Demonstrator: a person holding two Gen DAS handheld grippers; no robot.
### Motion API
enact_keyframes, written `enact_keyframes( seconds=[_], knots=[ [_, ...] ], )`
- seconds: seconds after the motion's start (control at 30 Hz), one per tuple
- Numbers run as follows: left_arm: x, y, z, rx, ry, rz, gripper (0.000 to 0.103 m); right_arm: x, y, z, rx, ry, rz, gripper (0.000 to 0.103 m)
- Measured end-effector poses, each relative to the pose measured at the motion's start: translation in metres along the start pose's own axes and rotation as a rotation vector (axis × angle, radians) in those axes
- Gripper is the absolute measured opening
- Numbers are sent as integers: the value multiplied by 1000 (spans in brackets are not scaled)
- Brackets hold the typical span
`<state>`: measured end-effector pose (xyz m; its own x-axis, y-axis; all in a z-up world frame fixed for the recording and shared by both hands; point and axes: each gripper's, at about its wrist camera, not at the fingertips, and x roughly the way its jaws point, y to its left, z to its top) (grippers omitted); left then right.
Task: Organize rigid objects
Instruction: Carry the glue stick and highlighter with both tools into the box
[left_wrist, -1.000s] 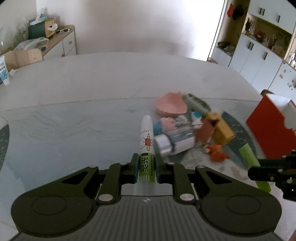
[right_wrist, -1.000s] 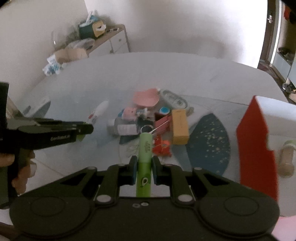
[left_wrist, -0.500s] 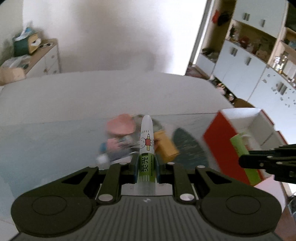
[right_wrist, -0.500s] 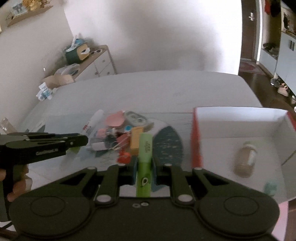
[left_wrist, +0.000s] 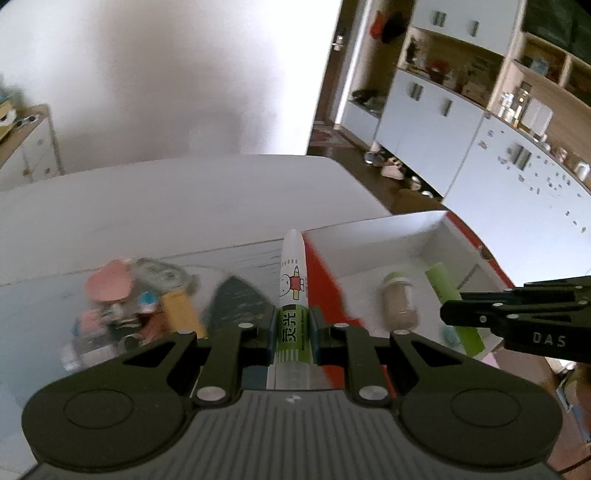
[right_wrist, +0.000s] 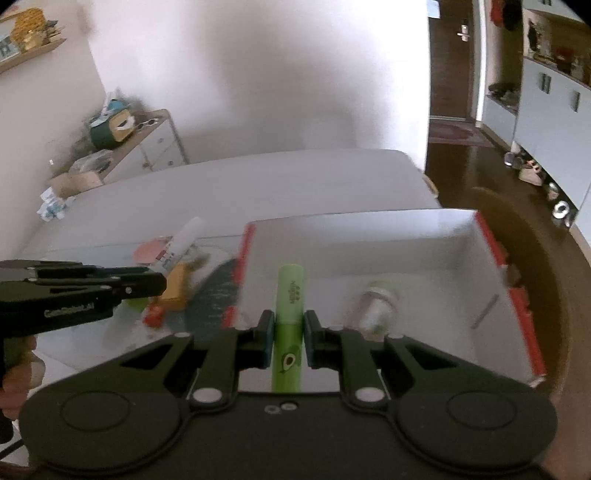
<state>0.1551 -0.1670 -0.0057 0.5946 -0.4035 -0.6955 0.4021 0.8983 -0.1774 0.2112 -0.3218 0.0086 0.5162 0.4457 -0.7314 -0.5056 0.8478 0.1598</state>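
Both views dim-ish, soft daylight, w/ strong fisheye bend at edges; corners go black. Brightest patch: white wall (left_wrist: 177, 81) far ahead of the jaws, blown out to glare, esp. toward the doorway up-right. Things gripped between the jaws fairly sharp: white tube (left_wrist: 292, 295), green tube (right_wrist: 289, 325). Clutter pile (left_wrist: 140, 306) left of the jaws smeared by motion blur; box (right_wrist: 369, 251) rims ahead also soft. Cabinets (left_wrist: 480, 140) far right blurred, stretched. Shadows faint, diffuse.
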Motion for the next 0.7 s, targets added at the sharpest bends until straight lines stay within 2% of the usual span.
enact_keyframes(
  seconds=[0.27,0.43,0.7],
  knots=[
    [39,-60,14,55,39,-25,17,4,-50,-7,26,10,-46,16],
    [65,-93,19,96,54,-8,17,15,-76,-8,27,25,-72,16],
    [110,-118,23,127,115,28,17,49,-100,-6,3,78,-86,16]
  ],
)
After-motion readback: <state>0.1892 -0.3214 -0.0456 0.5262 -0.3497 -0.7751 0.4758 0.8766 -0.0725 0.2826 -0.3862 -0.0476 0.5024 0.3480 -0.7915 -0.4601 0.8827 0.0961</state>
